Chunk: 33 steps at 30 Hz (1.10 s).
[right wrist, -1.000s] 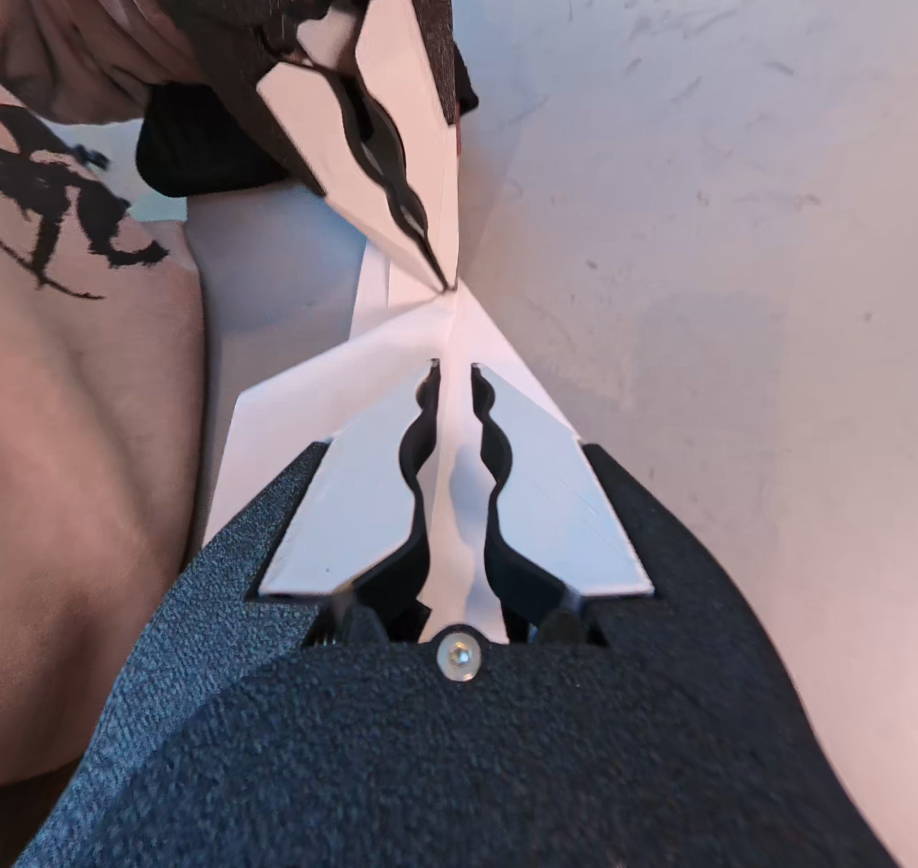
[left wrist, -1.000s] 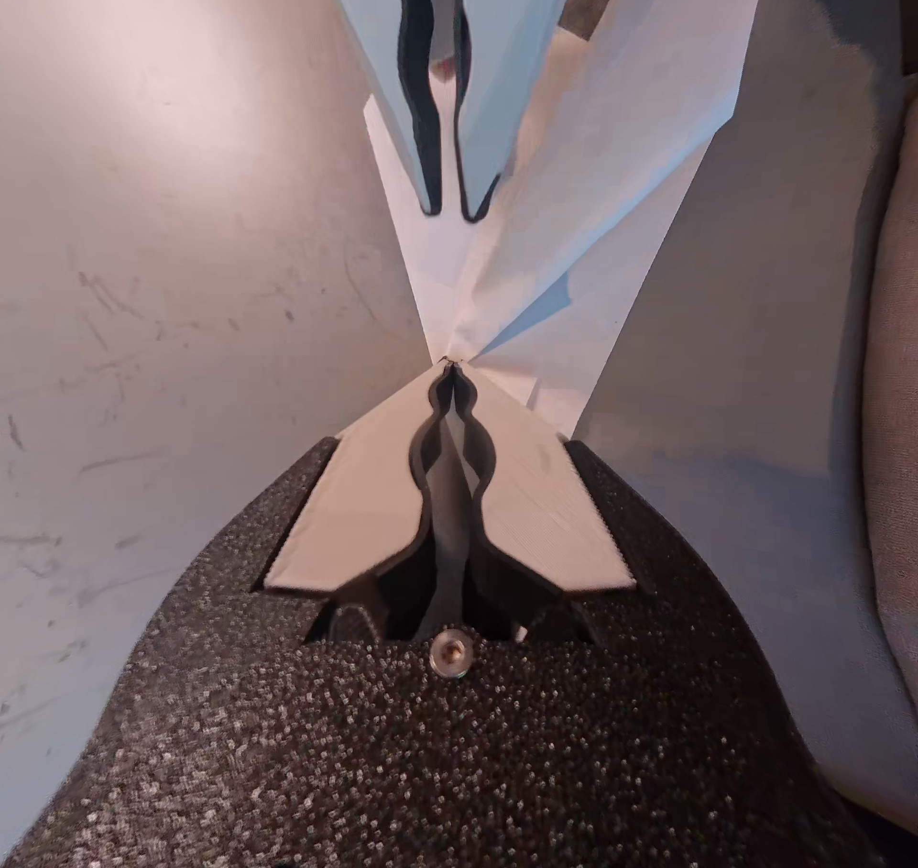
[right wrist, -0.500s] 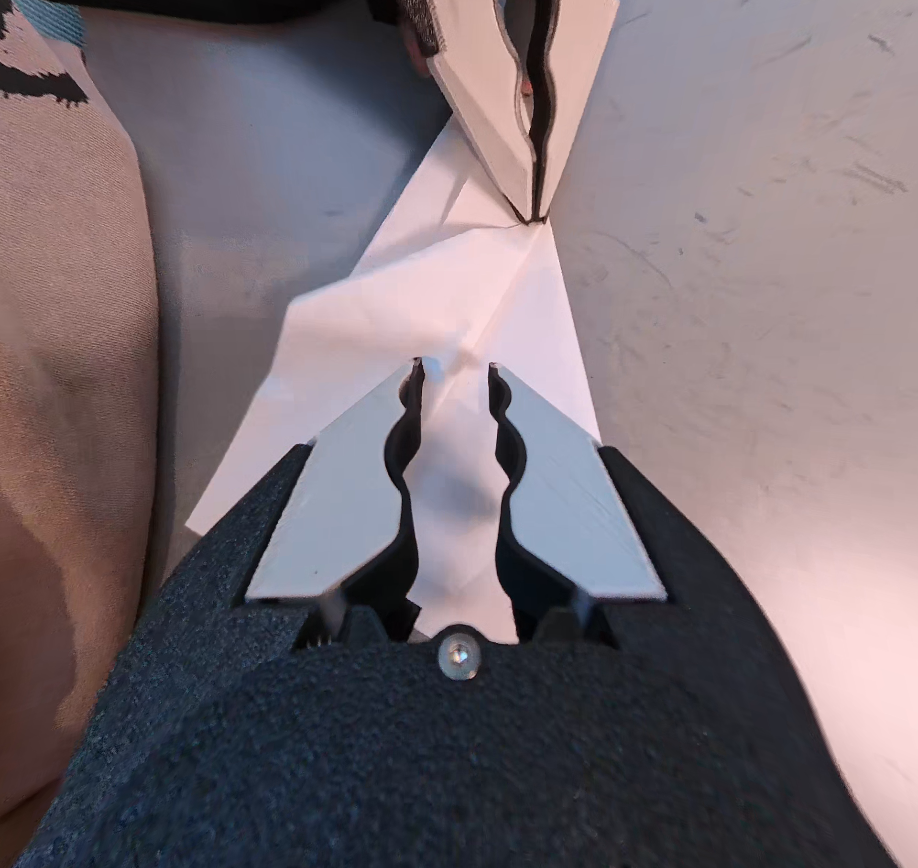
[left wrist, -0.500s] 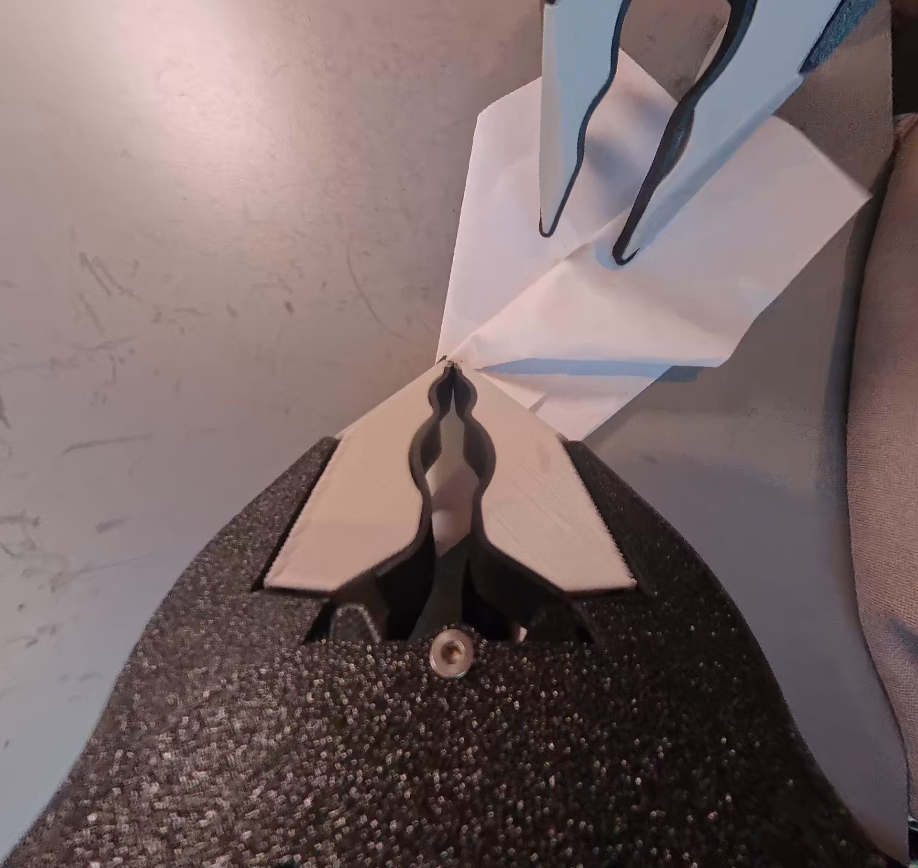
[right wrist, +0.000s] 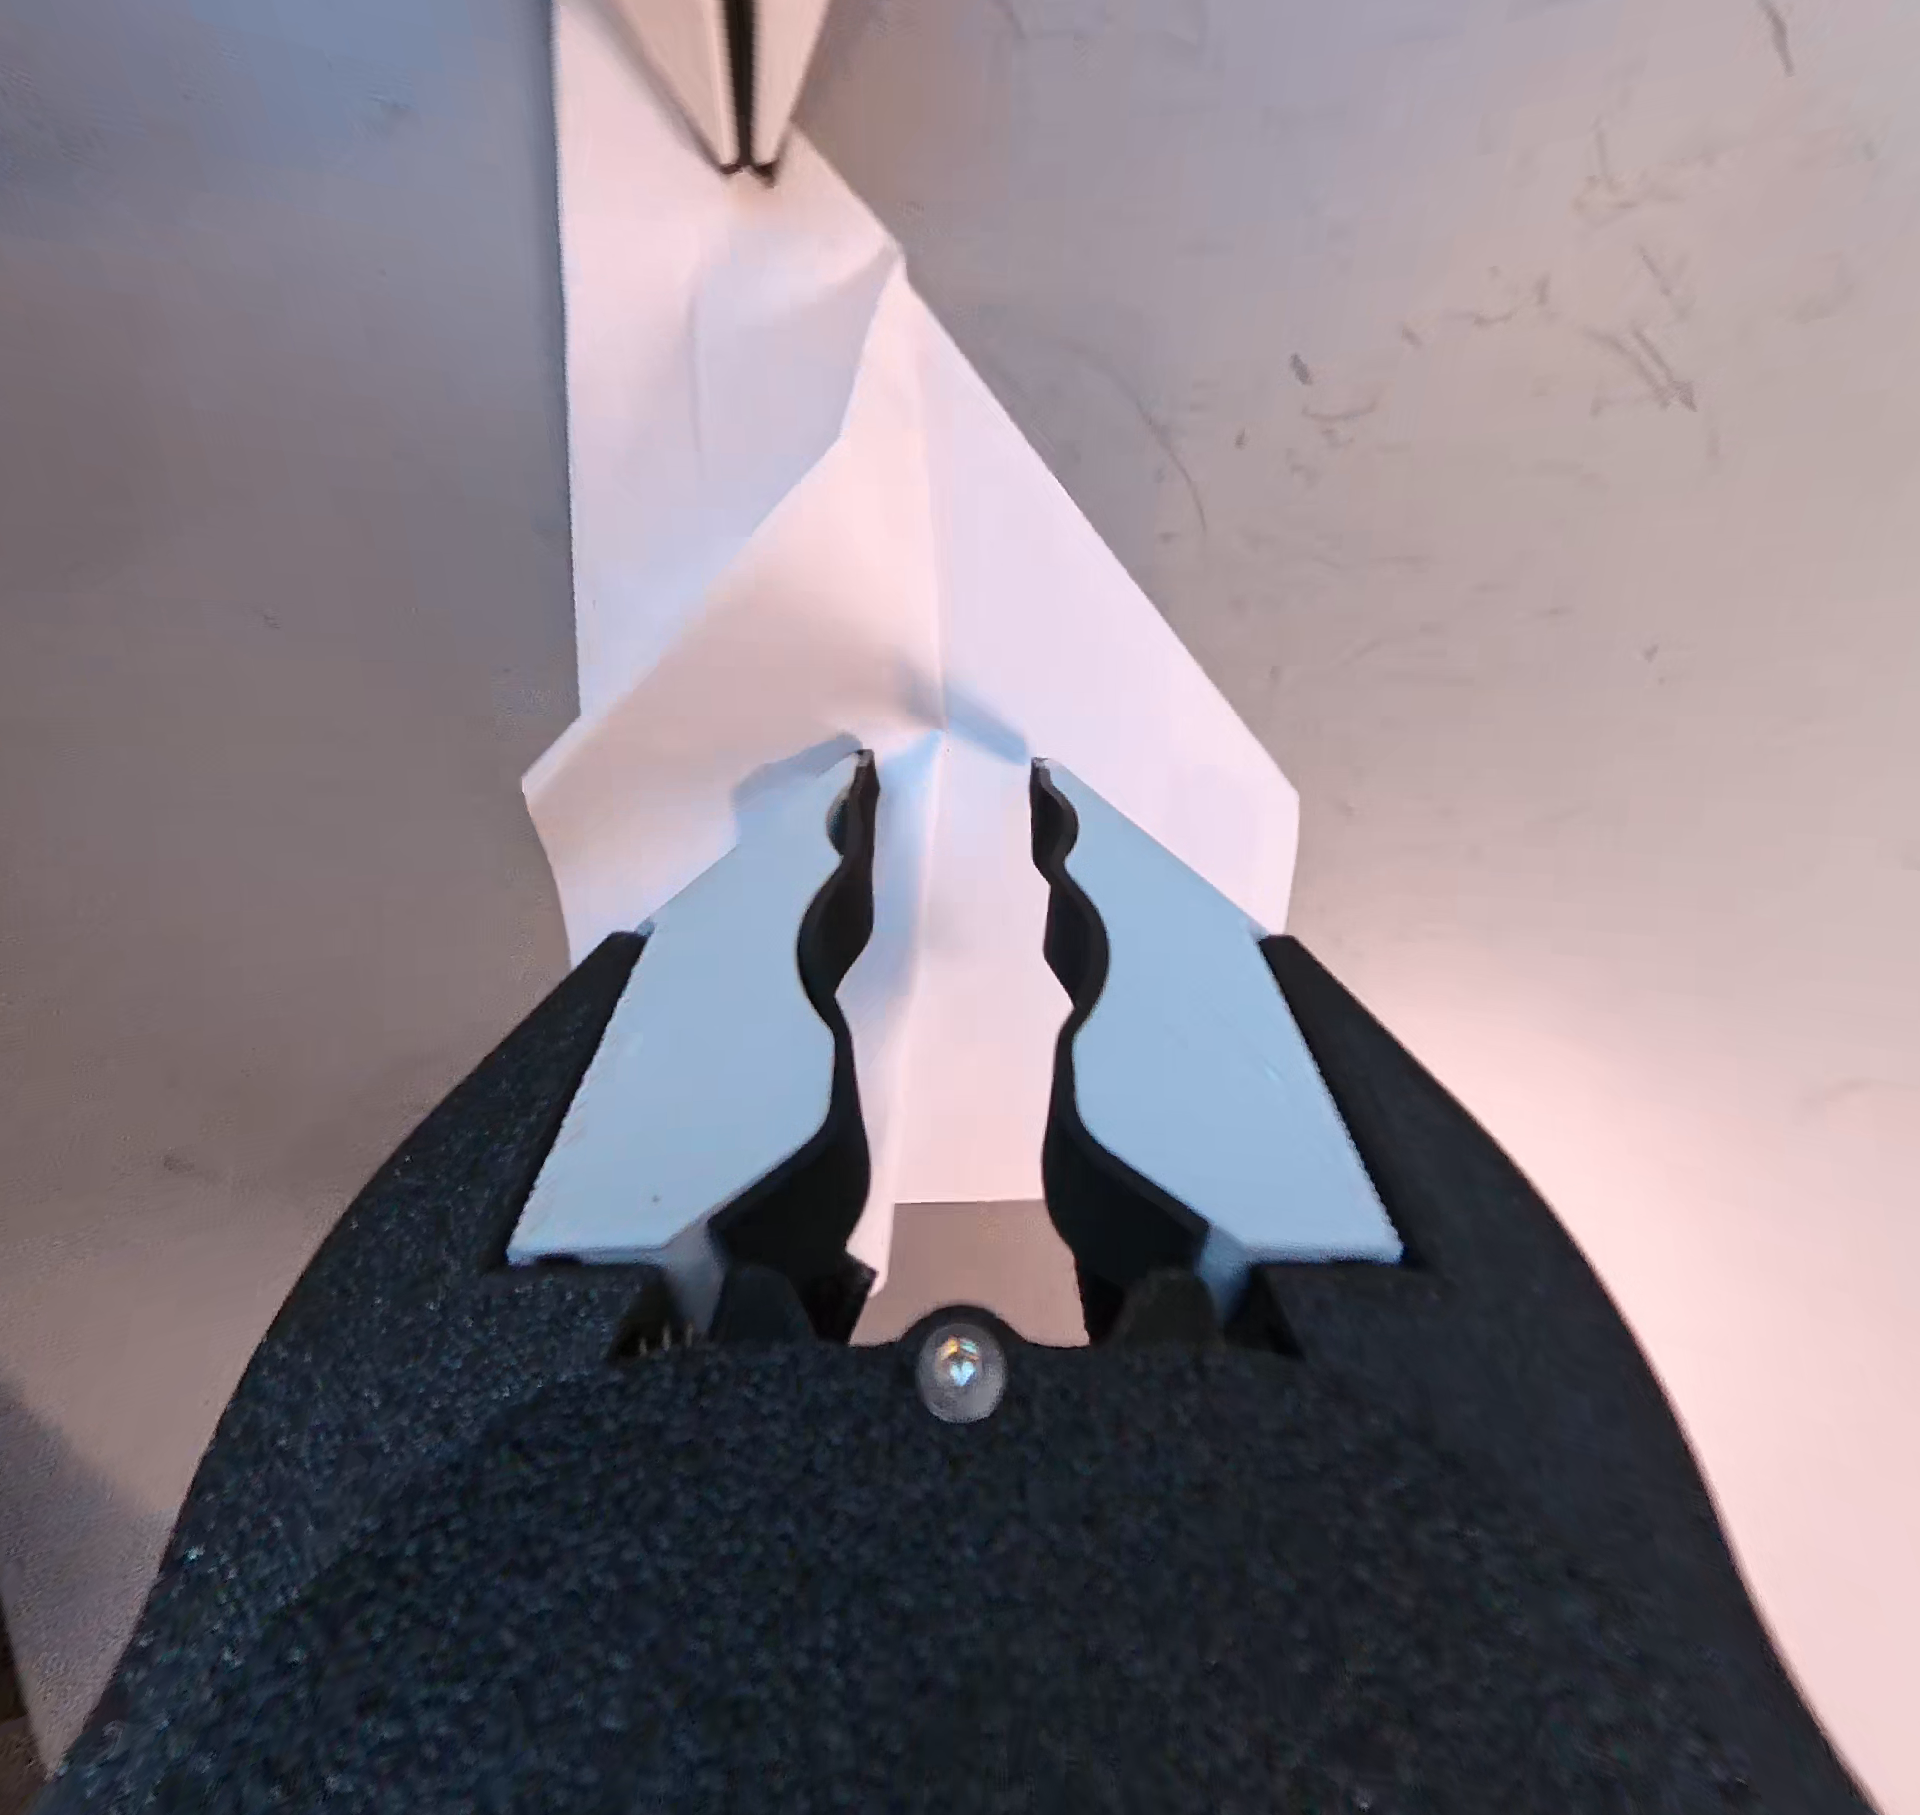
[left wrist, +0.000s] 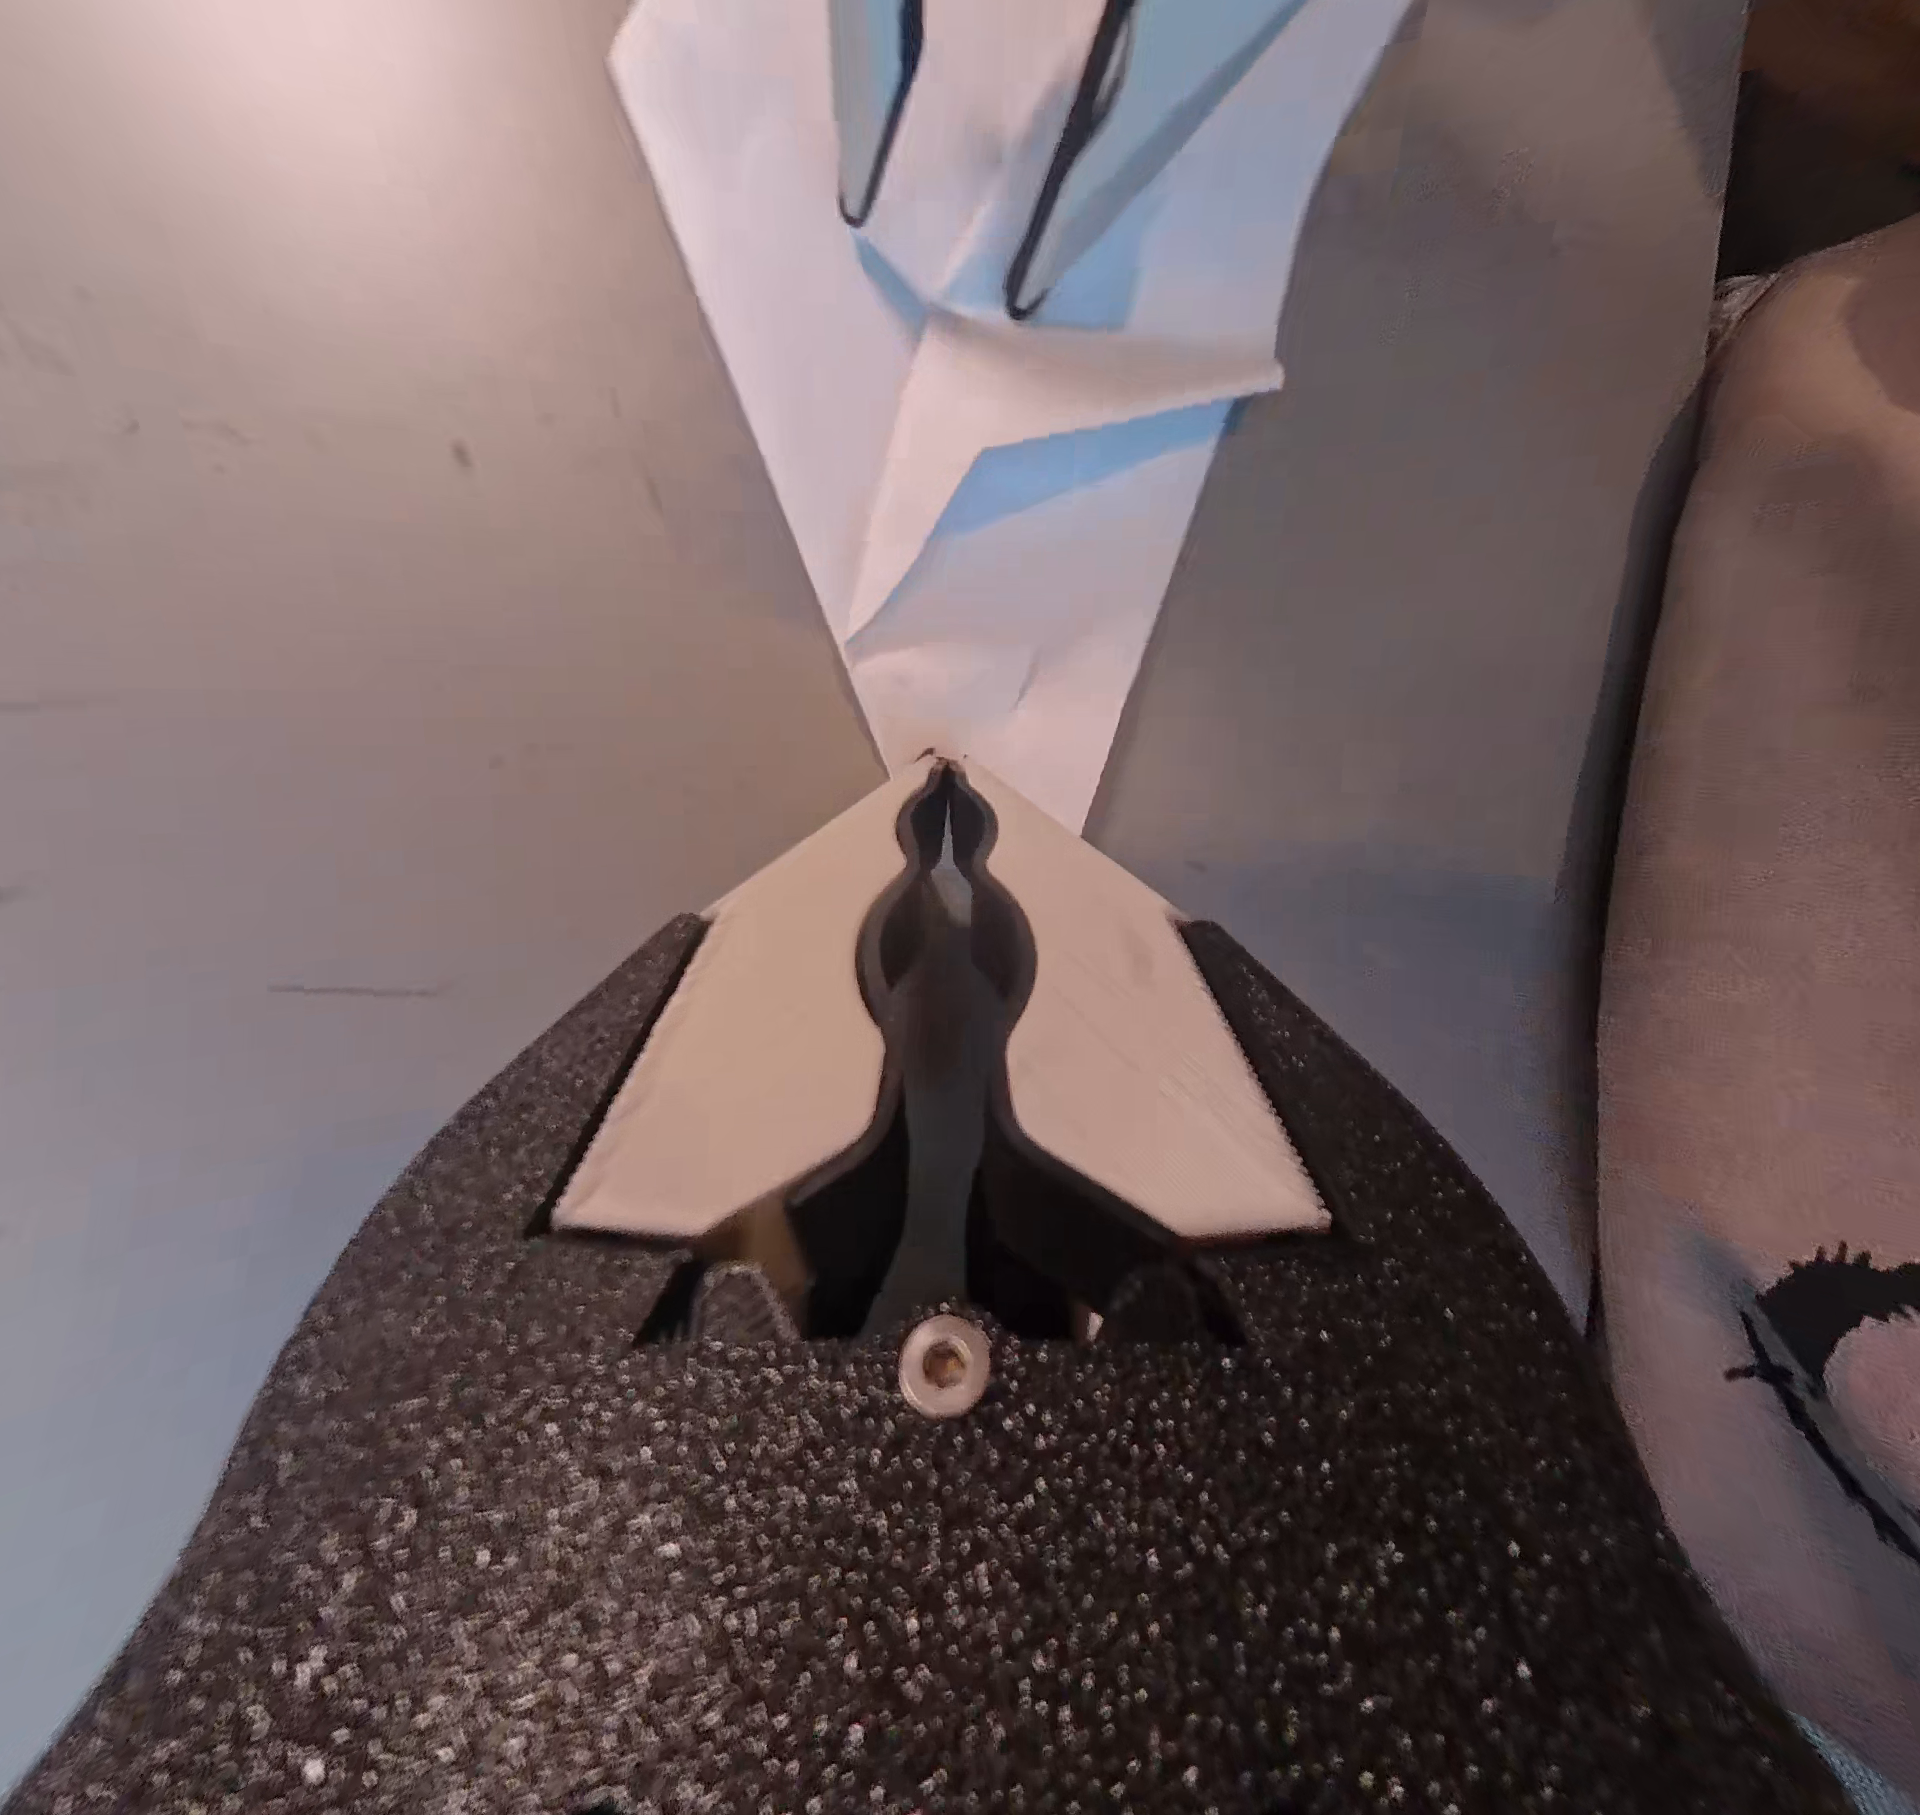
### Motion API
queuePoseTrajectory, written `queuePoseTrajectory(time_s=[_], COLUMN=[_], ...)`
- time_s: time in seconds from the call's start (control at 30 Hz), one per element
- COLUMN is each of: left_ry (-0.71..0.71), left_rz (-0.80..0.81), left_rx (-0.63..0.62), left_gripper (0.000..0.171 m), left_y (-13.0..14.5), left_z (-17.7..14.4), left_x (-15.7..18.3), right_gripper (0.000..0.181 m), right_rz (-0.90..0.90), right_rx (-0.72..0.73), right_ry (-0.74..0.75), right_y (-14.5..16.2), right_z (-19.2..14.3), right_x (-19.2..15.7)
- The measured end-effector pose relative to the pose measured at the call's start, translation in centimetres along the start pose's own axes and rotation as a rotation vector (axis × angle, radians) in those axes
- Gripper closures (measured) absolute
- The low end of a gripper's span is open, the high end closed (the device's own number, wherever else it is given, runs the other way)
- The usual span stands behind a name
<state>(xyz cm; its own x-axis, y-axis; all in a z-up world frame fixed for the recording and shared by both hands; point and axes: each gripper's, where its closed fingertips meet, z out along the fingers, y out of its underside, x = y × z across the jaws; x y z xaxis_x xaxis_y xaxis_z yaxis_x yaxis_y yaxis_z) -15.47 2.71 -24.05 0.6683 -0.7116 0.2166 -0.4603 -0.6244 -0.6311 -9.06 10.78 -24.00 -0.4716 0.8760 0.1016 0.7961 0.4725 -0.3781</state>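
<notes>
A folded white sheet of paper (left wrist: 997, 477) lies on a pale scuffed table (left wrist: 312, 518). My left gripper (left wrist: 943, 766) is shut on the paper's pointed near corner. My right gripper (left wrist: 940, 264) shows at the top of the left wrist view, open, with its fingers over the paper's far end. In the right wrist view my right gripper (right wrist: 951, 773) is open above the paper (right wrist: 935, 539), with a raised crease between its jaws. The left gripper (right wrist: 750, 167) shows at the top, shut on the paper's far tip.
A person's beige garment with a black print (left wrist: 1766, 934) lies along the right edge of the left wrist view. The table (right wrist: 1507, 415) spreads out on both sides of the paper, marked with fine scratches. Tip to tip, the grippers are about 11 cm apart.
My right gripper has opened wider and let go of the paper's fold. It has drawn back toward the paper's wide end. The paper has swung and now lies flatter. My left gripper keeps its hold.
</notes>
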Motion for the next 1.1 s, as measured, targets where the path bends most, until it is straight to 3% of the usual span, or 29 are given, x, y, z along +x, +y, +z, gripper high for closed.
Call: queuePoseTrajectory(time_s=[0.17,0.3,0.5,0.67,0.83,0.97,1.1], left_ry=[-0.154,-0.199,-0.224,-0.121,0.112,0.083,0.024], left_rz=[-0.008,-0.033,-0.04,-0.094,-0.123,-0.049,0.08], left_rx=[0.017,0.04,0.04,0.038,0.023,0.097,-0.023], left_gripper=[0.171,0.171,0.171,0.171,0.171,0.171,0.171], left_y=[-0.6,-0.7,-0.7,-0.5,-1.2,-4.4,-4.0], left_z=[0.8,1.0,1.0,1.2,0.4,0.0,2.6], left_x=[0.5,0.8,1.0,2.6,4.5,2.2,0.8], right_gripper=[0.152,0.151,0.152,0.156,0.158,0.159,0.16], right_rz=[0.182,0.26,0.176,0.155,0.119,0.095,0.083], right_rx=[0.087,0.159,0.104,0.095,0.106,0.119,0.126], right_ry=[-0.125,-0.167,-0.055,0.024,0.05,0.054,0.051], right_y=[-0.6,-1.2,-0.4,0.3,0.3,0.3,0.3], right_z=[-1.0,-1.7,-0.5,-0.4,-0.4,-0.4,-0.4], right_x=[-1.1,-2.7,-4.0,-3.2,-3.1,-3.2,-3.2])
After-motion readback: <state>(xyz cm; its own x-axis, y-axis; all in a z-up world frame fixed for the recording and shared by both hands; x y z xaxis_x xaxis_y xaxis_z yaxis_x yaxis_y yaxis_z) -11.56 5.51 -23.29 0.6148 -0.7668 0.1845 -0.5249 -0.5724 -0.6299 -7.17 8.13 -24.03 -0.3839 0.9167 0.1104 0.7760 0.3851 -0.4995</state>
